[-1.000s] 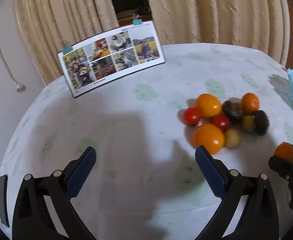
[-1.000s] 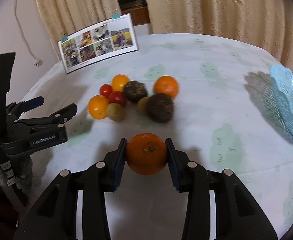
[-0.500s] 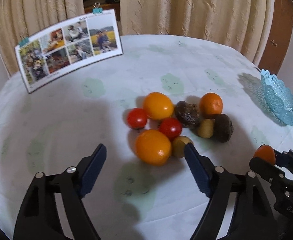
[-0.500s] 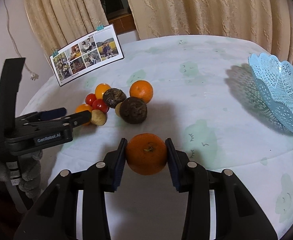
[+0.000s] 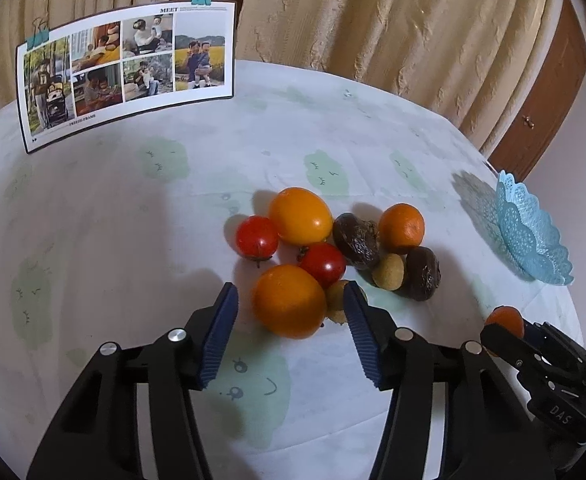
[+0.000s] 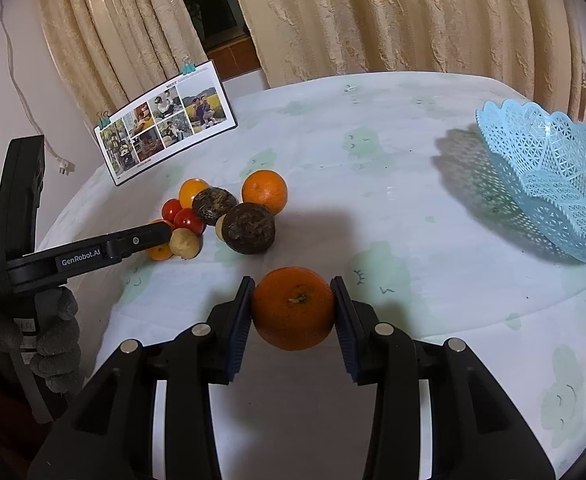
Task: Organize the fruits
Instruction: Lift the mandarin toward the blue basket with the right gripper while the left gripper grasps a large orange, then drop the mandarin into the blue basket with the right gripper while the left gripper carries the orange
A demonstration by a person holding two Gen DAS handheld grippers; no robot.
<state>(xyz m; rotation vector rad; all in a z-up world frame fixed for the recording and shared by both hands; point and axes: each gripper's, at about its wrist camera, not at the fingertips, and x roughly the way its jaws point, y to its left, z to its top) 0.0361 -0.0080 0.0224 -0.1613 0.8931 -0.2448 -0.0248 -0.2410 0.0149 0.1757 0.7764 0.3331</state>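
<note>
Several fruits lie heaped on the pale tablecloth: two red tomatoes [image 5: 257, 237], yellow-orange fruits, a tangerine [image 5: 401, 228], dark wrinkled fruits [image 5: 356, 240] and small brownish ones. My left gripper [image 5: 289, 292] straddles the nearest orange fruit [image 5: 287, 308]. Its jaws are closing, and a gap still shows on each side of the fruit. A small brown fruit [image 5: 335, 308] sits by the right pad. My right gripper [image 6: 292, 285] is shut on a tangerine [image 6: 293, 308], held above the cloth to the right of the heap. The same tangerine [image 5: 505, 318] shows at the lower right of the left wrist view.
A light blue lace basket [image 6: 553, 184] stands at the table's right edge, also seen as the basket [image 5: 529, 236]. A clipped photo card [image 5: 125, 72] stands at the back left. Curtains hang behind the table. A gloved hand [image 6: 53, 340] holds the left gripper.
My left gripper has swung toward the heap and narrowed its jaws around the nearest orange fruit. The right gripper has turned rightward with its tangerine, bringing more of the basket into view.
</note>
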